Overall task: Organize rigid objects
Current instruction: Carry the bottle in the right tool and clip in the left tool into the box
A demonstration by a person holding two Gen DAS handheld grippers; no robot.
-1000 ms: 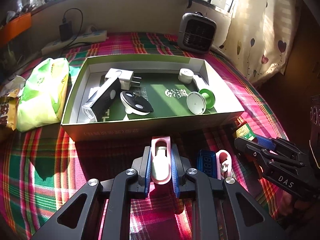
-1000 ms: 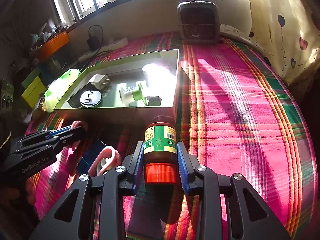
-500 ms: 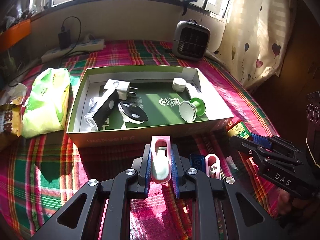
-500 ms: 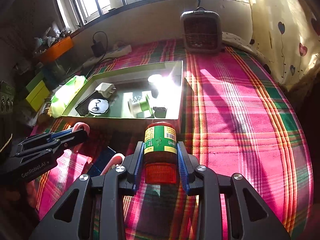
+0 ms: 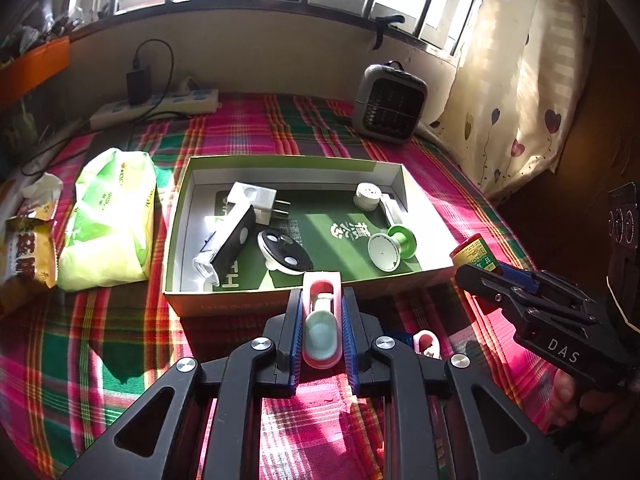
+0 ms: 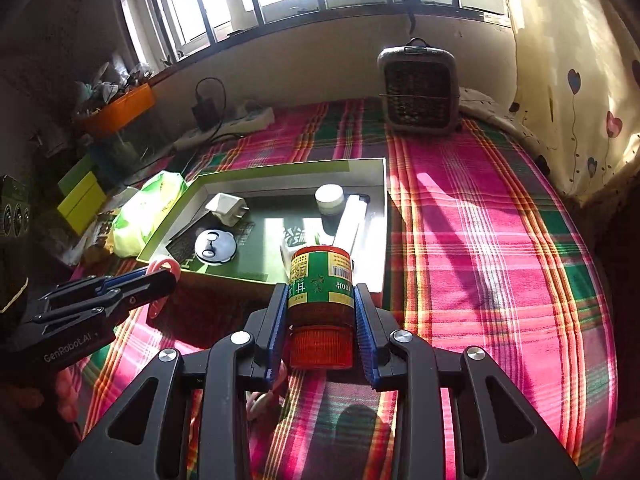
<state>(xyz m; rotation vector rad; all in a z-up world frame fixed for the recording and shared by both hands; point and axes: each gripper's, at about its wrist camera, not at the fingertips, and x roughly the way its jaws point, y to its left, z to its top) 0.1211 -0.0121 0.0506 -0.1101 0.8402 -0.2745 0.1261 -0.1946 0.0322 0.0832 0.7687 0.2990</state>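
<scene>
My left gripper [image 5: 321, 312] is shut on a pink clip [image 5: 321, 320] with a pale green core, held above the near wall of the open green box [image 5: 280, 302]. My right gripper [image 6: 321, 312] is shut on a small bottle [image 6: 321, 284] with a green label and a red cap, lifted near the box's [image 6: 372, 280] right front corner. Inside the box lie a white plug adapter [image 5: 256, 200], a black-and-white device [image 5: 228, 244], a round black-topped disc [image 5: 285, 254], a white puck [image 5: 367, 196] and a green spool [image 5: 392, 248]. A second pink clip [image 5: 425, 342] and a blue item [image 5: 396, 336] rest on the plaid cloth.
A green plastic bag [image 5: 110, 220] and snack packets [image 5: 26, 256] lie left of the box. A small grey heater [image 5: 390, 106] stands at the back right, a power strip [image 5: 160, 104] with a charger at the back left. A curtain [image 5: 520, 80] hangs at the right edge.
Both grippers have risen with their loads and moved toward the box. The bottle now hangs over the box's right front corner, and the clip reaches its near wall.
</scene>
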